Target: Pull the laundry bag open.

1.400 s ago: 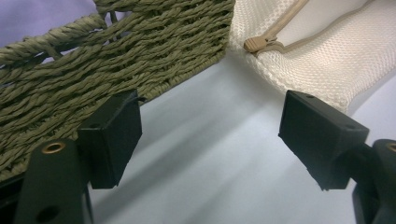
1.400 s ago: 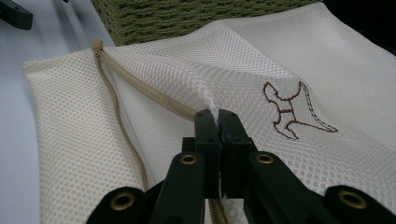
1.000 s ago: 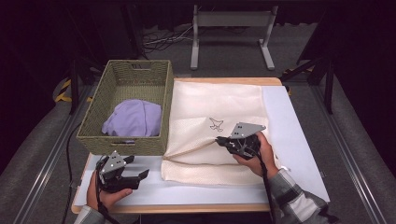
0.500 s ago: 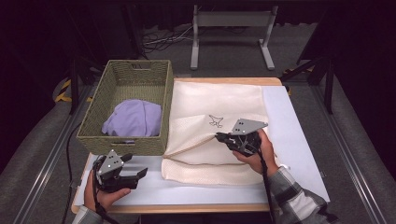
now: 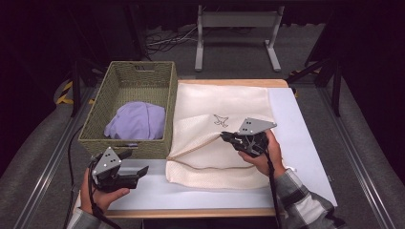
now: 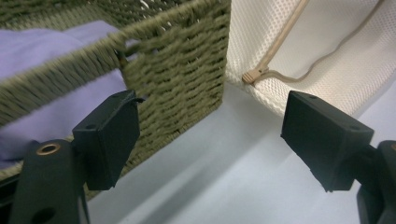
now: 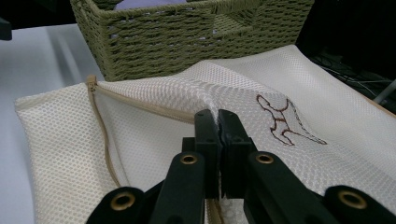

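The right gripper [image 5: 228, 137] is clamped on the upper layer of the cream mesh laundry bag with a zip edge [image 5: 215, 109], which lies flat on the white table top [image 5: 305, 143] just beside the green woven basket [image 5: 95, 129]. The pinch sits at the zip opening [image 7: 105, 154] and lifts the mesh into a small ridge — the mouth of the bag is being held open. The left gripper [image 5: 138, 170] hangs empty over the table in front of the basket, its jaws wide apart and holding nothing. The lilac garment [image 5: 136, 120] lies crumpled inside the basket. By the look of it the step in hand is readying the bag; the next move probably calls for the left gripper to reach over the basket rim, take the garment and carry it to the held mouth — without the right letting the mesh sag.
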The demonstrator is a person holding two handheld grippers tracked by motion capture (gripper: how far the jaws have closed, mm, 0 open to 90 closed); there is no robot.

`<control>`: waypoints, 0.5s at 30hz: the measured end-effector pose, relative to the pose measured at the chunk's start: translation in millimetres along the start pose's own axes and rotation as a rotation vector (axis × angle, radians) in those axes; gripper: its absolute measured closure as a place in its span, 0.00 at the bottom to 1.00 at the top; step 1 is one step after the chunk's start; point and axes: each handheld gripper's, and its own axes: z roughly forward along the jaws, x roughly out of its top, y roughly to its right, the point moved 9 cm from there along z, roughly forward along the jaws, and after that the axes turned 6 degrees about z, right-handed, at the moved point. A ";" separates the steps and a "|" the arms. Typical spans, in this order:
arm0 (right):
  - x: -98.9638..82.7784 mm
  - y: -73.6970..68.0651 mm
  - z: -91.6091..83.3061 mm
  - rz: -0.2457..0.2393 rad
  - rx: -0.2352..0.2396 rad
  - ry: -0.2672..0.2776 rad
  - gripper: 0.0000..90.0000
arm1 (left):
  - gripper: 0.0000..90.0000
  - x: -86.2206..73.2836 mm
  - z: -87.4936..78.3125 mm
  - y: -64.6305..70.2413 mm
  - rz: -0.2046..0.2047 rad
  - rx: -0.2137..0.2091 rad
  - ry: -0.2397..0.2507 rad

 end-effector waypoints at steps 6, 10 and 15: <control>-0.2 -0.7 -1.3 0.004 0.001 0.001 0.97 | 0.22 12.1 -1.9 -8.7 0.004 0.003 0.008; -2.7 -1.5 -1.4 0.011 0.008 -0.002 0.97 | 0.21 22.7 0.5 -15.4 0.014 0.003 0.001; -5.4 -2.8 -2.4 0.020 0.018 -0.009 0.97 | 0.20 44.9 0.7 -27.4 0.033 0.011 0.005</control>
